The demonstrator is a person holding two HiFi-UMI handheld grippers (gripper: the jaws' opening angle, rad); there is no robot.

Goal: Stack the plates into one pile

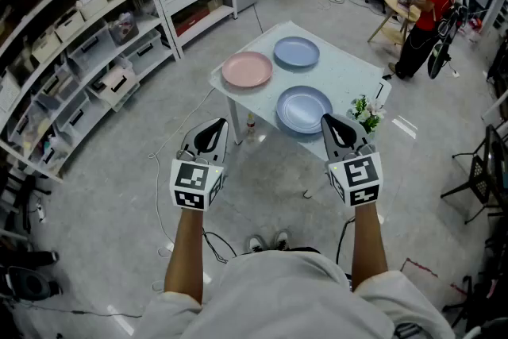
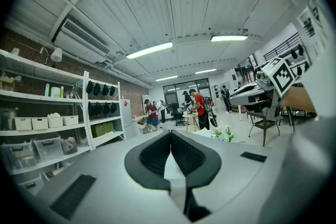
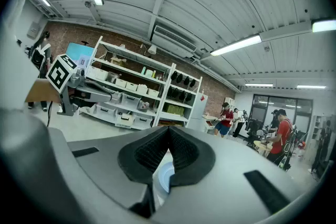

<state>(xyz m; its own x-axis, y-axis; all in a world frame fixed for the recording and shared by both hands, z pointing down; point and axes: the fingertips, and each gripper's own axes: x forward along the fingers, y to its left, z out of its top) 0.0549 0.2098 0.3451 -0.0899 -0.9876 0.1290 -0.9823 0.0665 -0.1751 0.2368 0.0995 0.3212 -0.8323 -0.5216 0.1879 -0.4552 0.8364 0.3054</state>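
Three plates lie apart on a small white table (image 1: 349, 71): a pink plate (image 1: 248, 69) at its left, a blue plate (image 1: 296, 52) at the far side, and another blue plate (image 1: 303, 109) at the near edge. My left gripper (image 1: 213, 125) hangs shut and empty in front of the table's left corner. My right gripper (image 1: 334, 124) is shut and empty too, just short of the near blue plate. In the left gripper view the jaws (image 2: 170, 148) meet with nothing between them. Below the shut jaws (image 3: 168, 145) in the right gripper view shows a bit of blue plate (image 3: 164, 178).
A small pot of flowers (image 1: 365, 113) stands on the table's near right corner. White shelving (image 1: 95, 20) with bins lines the left wall. A bottle (image 1: 251, 125) and cables lie on the floor near the table. People (image 1: 421, 16) stand at the back, and a black chair (image 1: 484, 171) is at the right.
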